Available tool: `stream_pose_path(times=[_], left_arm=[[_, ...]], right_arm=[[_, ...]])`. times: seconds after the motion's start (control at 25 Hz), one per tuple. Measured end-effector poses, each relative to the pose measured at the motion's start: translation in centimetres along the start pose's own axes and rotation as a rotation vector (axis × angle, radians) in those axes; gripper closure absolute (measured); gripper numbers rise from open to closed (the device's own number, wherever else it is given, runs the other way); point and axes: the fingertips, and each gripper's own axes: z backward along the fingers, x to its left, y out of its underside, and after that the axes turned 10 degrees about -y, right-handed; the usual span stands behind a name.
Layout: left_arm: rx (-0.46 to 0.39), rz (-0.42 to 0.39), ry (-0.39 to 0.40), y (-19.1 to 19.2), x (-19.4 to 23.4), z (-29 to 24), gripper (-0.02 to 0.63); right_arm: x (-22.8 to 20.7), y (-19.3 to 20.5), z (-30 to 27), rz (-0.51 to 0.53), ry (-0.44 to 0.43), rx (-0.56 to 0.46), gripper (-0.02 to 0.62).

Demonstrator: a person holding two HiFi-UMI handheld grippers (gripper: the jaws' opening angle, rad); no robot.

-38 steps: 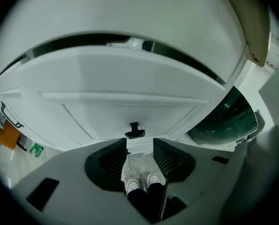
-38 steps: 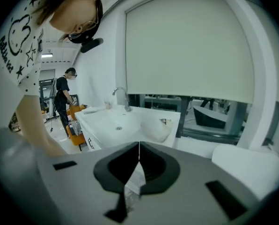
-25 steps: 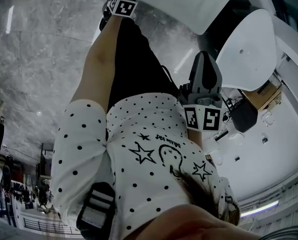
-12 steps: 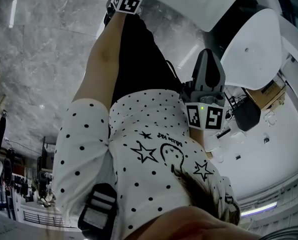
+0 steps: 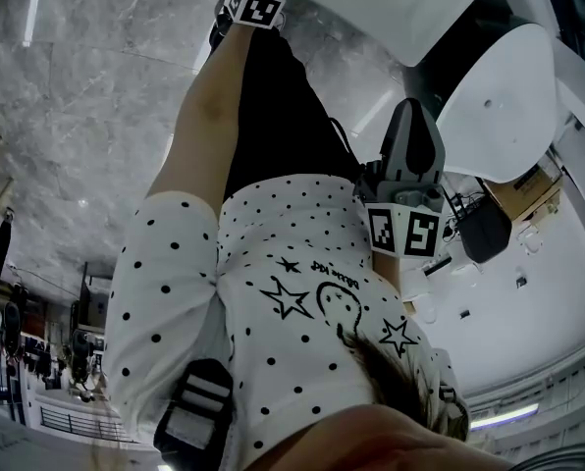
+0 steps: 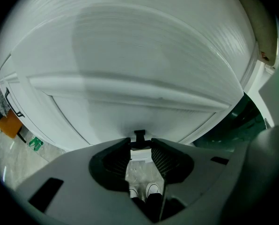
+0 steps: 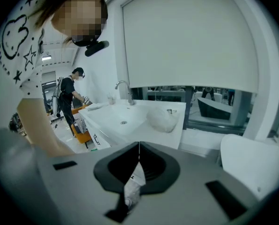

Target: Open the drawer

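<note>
The white drawer front (image 6: 130,60) fills the left gripper view, with a raised edge line across it. A small black handle (image 6: 139,137) sits right between the tips of my left gripper (image 6: 140,143), whose jaws stand closed in on it, as far apart as the handle is wide. In the head view that left gripper (image 5: 254,1) reaches out at the top against the white cabinet (image 5: 391,8). My right gripper (image 5: 411,126) hangs by my side, away from the drawer. Its jaws meet at the tips (image 7: 139,145) with nothing held.
A white basin counter (image 7: 130,121) with a faucet (image 7: 123,86) stands ahead of the right gripper, another person (image 7: 68,97) beyond it. A white rounded fixture (image 5: 494,101) is at my right. Grey marble floor (image 5: 77,116) lies to the left.
In the head view the left gripper's marker cube has shifted slightly up and right towards the cabinet. The right gripper has barely moved.
</note>
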Motion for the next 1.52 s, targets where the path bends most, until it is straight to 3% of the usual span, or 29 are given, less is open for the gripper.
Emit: stream_pose_path(times=[1.52], left_arm=[[0.012, -0.006, -0.007, 1.1, 0.1, 0.7, 0.466]], right_arm=[[-0.7, -0.6, -1.4, -0.001, -0.04, 0.007, 0.581]])
